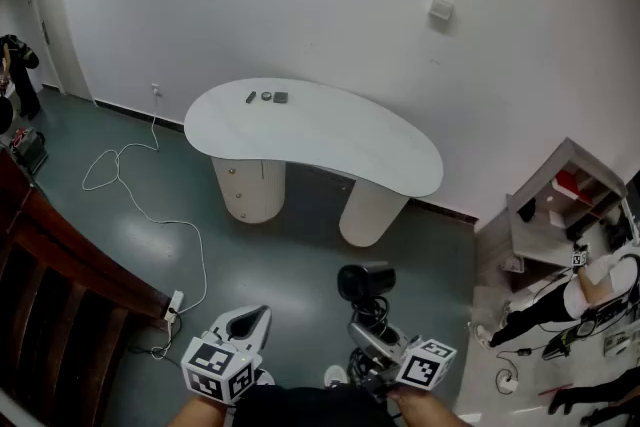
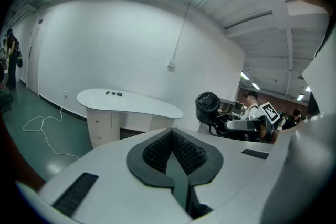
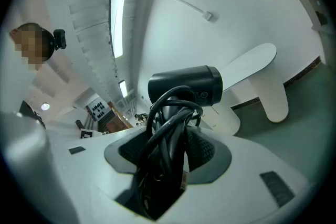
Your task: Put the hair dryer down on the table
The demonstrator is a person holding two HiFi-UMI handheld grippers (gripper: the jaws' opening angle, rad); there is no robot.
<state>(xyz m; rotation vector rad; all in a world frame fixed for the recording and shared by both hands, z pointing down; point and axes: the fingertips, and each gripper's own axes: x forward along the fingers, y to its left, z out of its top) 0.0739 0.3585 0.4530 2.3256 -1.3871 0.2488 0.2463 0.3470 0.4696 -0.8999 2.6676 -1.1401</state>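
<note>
A black hair dryer (image 3: 185,84) stands upright in the right claw (image 3: 173,150), whose pads clamp its handle together with the coiled cord (image 3: 167,123). It is held low and near, well apart from the white kidney-shaped bench (image 1: 330,130) farther off. The left claw (image 2: 173,152) is closed and empty. The dryer looks rigid, smooth and top-heavy, so the handle seems the right hold; the loose cord may slip. A round mark on its barrel is unreadable, and no brand shows.

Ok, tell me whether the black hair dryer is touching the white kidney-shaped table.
Apart. The head view shows the hair dryer over green floor, clear of the table.
</note>
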